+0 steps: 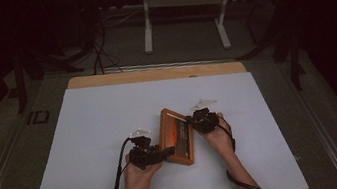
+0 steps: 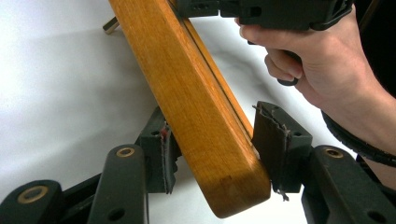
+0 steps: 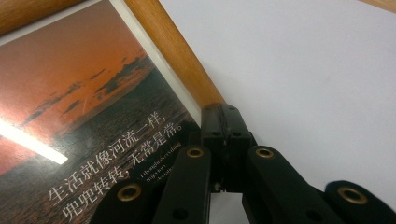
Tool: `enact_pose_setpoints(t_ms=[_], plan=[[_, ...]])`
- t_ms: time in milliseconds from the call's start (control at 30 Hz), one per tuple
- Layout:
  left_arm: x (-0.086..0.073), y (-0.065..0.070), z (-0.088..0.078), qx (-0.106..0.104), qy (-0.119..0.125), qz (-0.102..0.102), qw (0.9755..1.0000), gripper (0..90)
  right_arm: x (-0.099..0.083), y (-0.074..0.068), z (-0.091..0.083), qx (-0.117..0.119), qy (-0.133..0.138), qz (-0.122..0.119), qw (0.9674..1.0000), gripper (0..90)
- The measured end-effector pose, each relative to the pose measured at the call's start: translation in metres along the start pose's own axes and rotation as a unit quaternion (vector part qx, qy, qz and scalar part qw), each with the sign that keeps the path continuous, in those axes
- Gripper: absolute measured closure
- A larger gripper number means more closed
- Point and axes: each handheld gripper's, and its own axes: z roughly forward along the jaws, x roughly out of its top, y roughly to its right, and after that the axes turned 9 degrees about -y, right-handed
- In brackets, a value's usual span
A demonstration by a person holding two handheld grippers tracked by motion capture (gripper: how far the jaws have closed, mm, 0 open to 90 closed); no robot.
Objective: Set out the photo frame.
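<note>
Wooden frame (image 1: 177,136) stands tilted on the white table (image 1: 87,137), between both grippers. The right gripper (image 3: 225,135) has its fingers clamped on the frame's edge; the left gripper (image 2: 212,154) has its fingers half-wide around the bottom corner, barely touching. Gripping seems under way; next, the left should squeeze firmly before any lift.

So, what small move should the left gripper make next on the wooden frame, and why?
Probably close a little more. The left gripper straddles the corner of the picture frame, but a gap shows at one pad, so it has no firm grip. The right gripper already clamps the opposite edge.
</note>
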Motion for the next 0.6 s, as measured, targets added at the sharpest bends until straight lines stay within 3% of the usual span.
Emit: enact_pose_setpoints(t_ms=[167, 333, 433, 600], plan=[[0.0, 0.0, 0.0, 0.0, 0.001, -0.008, 1.0, 52.3, 0.0, -0.001, -0.001, -0.003, -0.004, -0.005, 1.0, 89.8], [0.002, -0.006, 0.001, -0.002, -0.003, -0.029, 0.9996, 55.7, -0.002, -0.003, -0.007, -0.013, -0.007, -0.013, 0.9998, 88.4], [0.002, -0.008, 0.001, -0.002, -0.002, -0.034, 0.9994, 58.3, -0.004, -0.001, -0.017, -0.017, -0.001, -0.01, 0.9998, 81.8], [0.004, -0.004, 0.002, 0.0, 0.007, -0.026, 0.9996, 60.6, -0.009, -0.003, -0.041, -0.017, 0.019, -0.021, 0.9994, 74.1]])
